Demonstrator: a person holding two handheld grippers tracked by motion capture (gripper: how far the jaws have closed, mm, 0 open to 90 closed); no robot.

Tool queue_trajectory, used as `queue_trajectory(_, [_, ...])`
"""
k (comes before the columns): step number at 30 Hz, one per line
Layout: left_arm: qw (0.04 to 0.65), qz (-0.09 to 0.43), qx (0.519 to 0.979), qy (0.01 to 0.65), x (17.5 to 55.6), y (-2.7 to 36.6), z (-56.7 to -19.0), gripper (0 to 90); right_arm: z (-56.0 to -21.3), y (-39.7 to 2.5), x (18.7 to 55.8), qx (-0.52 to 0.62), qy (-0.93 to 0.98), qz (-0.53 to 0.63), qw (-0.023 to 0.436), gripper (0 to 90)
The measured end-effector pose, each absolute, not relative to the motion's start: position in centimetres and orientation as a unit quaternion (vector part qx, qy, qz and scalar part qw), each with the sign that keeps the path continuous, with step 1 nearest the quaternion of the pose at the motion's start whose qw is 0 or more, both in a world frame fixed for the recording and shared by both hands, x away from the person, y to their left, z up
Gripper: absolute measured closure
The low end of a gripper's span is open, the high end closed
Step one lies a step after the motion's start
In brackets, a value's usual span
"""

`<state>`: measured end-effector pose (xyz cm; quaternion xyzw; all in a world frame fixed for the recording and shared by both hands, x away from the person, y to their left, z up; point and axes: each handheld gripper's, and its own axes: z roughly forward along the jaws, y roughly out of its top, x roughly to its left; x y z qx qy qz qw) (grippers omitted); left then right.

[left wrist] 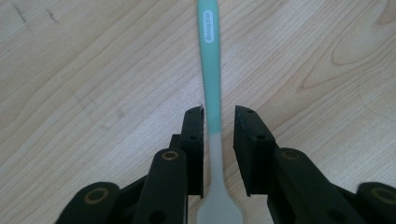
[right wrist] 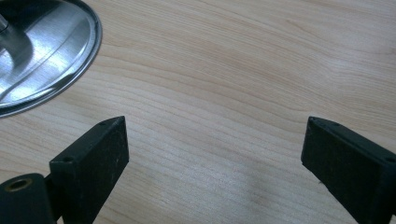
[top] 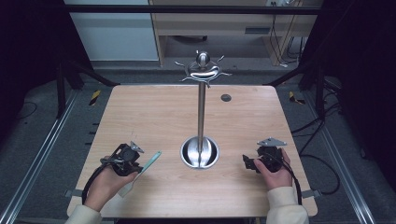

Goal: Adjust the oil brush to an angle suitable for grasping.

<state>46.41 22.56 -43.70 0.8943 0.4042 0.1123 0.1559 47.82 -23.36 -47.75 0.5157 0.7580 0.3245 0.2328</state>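
Spatula [left wrist: 211, 70] lies flat on your table [top: 154, 112], its handle between your left claw's [left wrist: 219, 116] narrowly parted jaws; your right claw [right wrist: 215, 140] gapes wide, holding nothing.

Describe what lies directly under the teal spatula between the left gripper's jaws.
Bare wooden table lies under the spatula; nothing else shows beneath it. The strip of wood directly below its handle and pale blade is covered. The left gripper straddles it, jaws apart.

tool [right wrist: 215, 158]: jaws spread wide, nothing between them
worktop [right wrist: 243, 70]: pale wood
steel base [right wrist: 46, 60]: upper left corner, on worktop
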Motion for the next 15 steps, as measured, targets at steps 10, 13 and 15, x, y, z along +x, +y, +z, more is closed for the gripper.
queue_trajectory(10, [0.118,0.083,0.902,0.406,47.3,22.5,-45.1,70.3,-47.7,-23.4,47.8,0.515,0.758,0.324,0.233,8.1])
queue_trajectory(13, [0.111,0.078,0.905,0.403,47.4,22.4,-45.3,70.5,-47.7,-23.3,47.8,0.515,0.758,0.324,0.234,8.1])
queue_trajectory(15, [0.105,0.075,0.906,0.403,47.5,22.4,-45.5,70.7,-47.7,-23.4,47.8,0.515,0.757,0.325,0.235,8.1])
